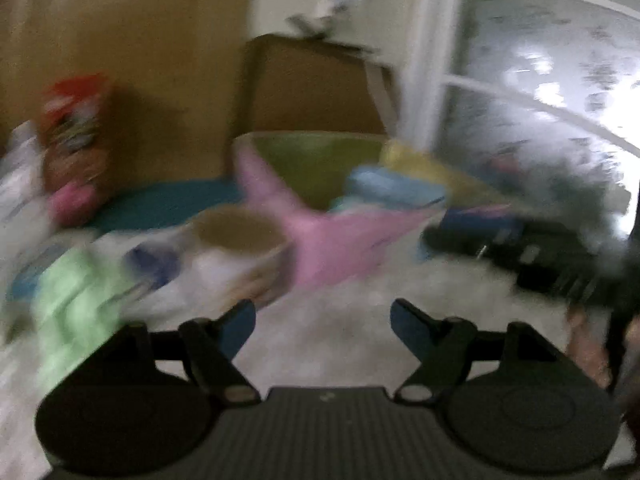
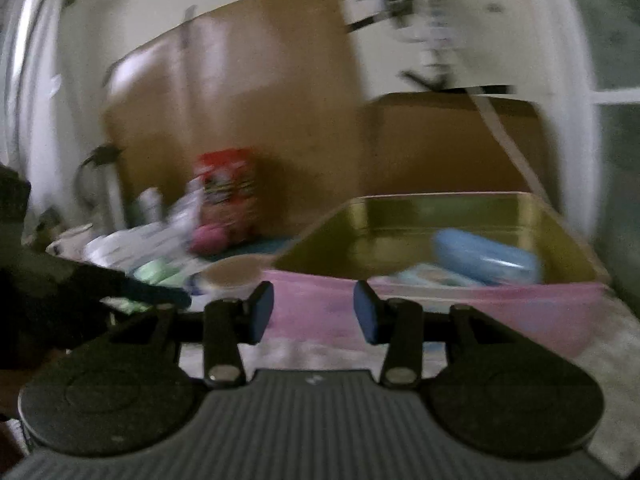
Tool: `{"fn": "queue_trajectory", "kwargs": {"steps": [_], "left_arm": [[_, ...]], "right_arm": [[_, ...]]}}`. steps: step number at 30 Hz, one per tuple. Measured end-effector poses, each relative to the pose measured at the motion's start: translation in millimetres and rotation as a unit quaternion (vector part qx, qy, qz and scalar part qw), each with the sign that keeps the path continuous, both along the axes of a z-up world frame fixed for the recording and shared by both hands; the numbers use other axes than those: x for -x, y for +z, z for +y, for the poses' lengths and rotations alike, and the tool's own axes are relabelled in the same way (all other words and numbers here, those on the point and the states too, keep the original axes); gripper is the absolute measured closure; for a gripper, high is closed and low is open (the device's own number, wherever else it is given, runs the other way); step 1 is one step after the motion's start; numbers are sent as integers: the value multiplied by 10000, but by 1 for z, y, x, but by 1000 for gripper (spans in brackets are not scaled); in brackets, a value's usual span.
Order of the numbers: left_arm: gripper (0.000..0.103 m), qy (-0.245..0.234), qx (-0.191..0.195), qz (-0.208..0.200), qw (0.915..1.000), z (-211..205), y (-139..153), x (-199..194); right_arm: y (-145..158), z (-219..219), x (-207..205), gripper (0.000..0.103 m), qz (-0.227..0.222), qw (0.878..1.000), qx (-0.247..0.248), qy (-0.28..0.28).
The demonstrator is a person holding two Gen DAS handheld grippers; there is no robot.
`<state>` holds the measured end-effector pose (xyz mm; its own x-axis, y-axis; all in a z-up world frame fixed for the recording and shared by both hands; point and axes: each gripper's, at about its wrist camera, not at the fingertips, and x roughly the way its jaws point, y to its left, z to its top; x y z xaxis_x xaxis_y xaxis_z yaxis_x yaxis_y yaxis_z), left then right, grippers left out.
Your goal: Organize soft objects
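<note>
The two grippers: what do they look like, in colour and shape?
Both look alike. The left gripper and the right gripper each have black finger arms tipped with blue pads, two round black discs at the base and a grey ribbed plate between them. No cables or sleeves show.

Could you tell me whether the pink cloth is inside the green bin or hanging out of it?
Hanging out: the pink cloth drapes over the green bin front rim and onto the floor. Blur hides how much lies inside.

Pink cloth (image 1: 336,240) on pale floor (image 1: 344,344)
</note>
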<state>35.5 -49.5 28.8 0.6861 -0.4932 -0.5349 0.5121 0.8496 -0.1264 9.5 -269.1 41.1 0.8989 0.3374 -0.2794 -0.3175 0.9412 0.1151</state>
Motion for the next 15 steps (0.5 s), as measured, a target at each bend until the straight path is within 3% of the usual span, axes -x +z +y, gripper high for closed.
{"fn": "queue_trajectory", "kwargs": {"steps": [5,8,11,15], "left_arm": [[26,878,-50,73,9961,58,-8,-11],[26,1025,125,58,9946,70,-3,-29],[26,1039,257,-36,9943,75,3,-39],[26,1005,468,-9,9938,85,-6,-49]], "right_arm": [[28,56,-49,56,267,9967,266,724],[58,89,-116,56,800,9909,655,861],[68,124,-194,53,1723,9741,1101,969],[43,159,-262,46,2841,9374,1781,943]]}}
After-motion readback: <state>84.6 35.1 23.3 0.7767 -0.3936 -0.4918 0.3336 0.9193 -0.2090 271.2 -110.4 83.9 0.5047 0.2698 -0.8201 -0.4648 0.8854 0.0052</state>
